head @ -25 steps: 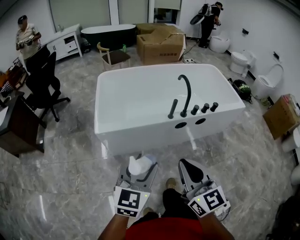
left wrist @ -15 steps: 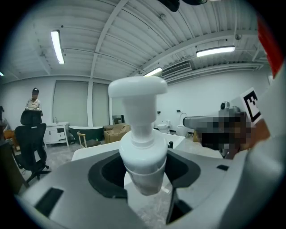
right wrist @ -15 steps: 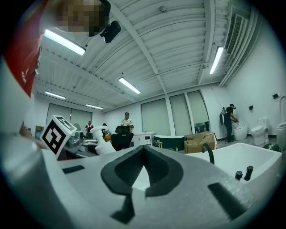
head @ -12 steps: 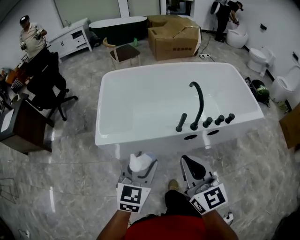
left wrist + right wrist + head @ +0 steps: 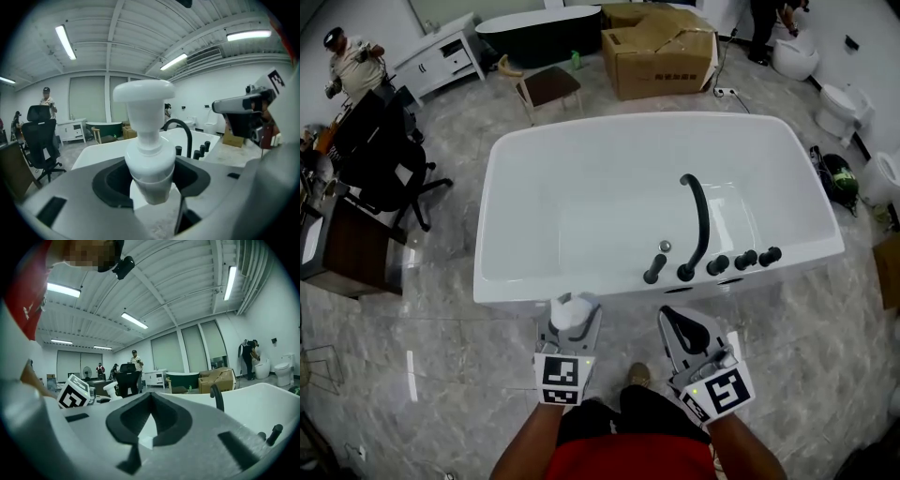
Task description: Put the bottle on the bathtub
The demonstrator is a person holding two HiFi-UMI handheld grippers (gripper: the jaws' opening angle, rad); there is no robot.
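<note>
Grey marbled floor (image 5: pixel 431 366) spreads around a large white bathtub (image 5: pixel 517 291) in a bright showroom. A black curved faucet (image 5: pixel 703 220) rises from the tub's near right ledge. A person stands at the tub's near side with a gripper in each hand.

The left gripper (image 5: pixel 572 326) has its jaws closed around the neck of a white pump bottle (image 5: pixel 146 159). The bottle stands upright between them, its pump head on top. From the head view it hangs just at the tub's near rim, left of the faucet, and I cannot tell whether it is over the rim or just short of it. The right gripper (image 5: pixel 682 328) hovers over the floor near the rim, with its jaws pressed together and nothing between them.

By my reading the carry is nearly finished, but the bottle is not yet on the bathtub. It has yet to be lowered onto the rim and let go.

Half a second ago a strip of floor showed between the bottle and the tub. That strip is now gone, and the tub fills more of the head view, so the person has moved closer.
</note>
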